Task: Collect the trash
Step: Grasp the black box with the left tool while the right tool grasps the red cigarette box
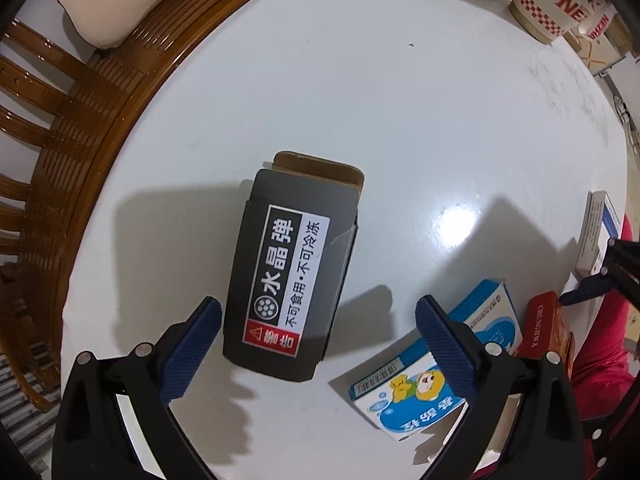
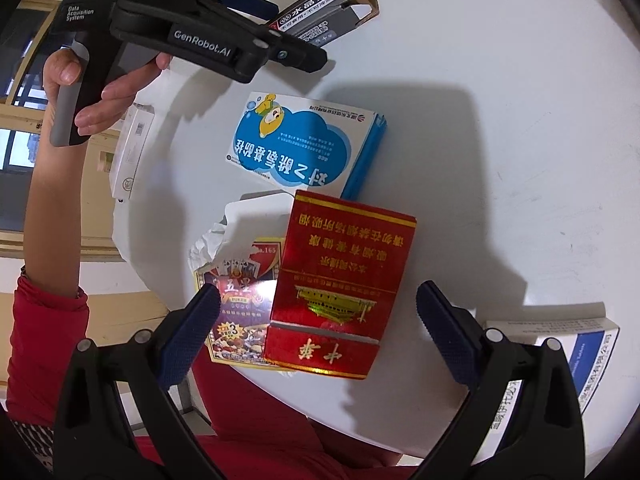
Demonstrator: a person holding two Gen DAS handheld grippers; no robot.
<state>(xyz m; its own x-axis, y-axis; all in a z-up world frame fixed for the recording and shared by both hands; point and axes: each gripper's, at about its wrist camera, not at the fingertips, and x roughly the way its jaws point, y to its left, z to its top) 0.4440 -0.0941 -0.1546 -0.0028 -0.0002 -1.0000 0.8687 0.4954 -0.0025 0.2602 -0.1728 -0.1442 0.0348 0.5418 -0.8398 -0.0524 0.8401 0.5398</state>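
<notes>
Near the bench (image 1: 400, 100) edge, your left tool (image 1: 318, 344) gaping over the black box (image 1: 288, 276), your right tool (image 2: 318, 336) gaping over the red pack (image 2: 340, 288), bare bench beyond.

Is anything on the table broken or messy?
Yes. The black box has its end flap open, showing brown cardboard, and its right side looks torn. The red pack lies across a card box, with crumpled white paper beside them. Both grippers are open and hold nothing.
</notes>
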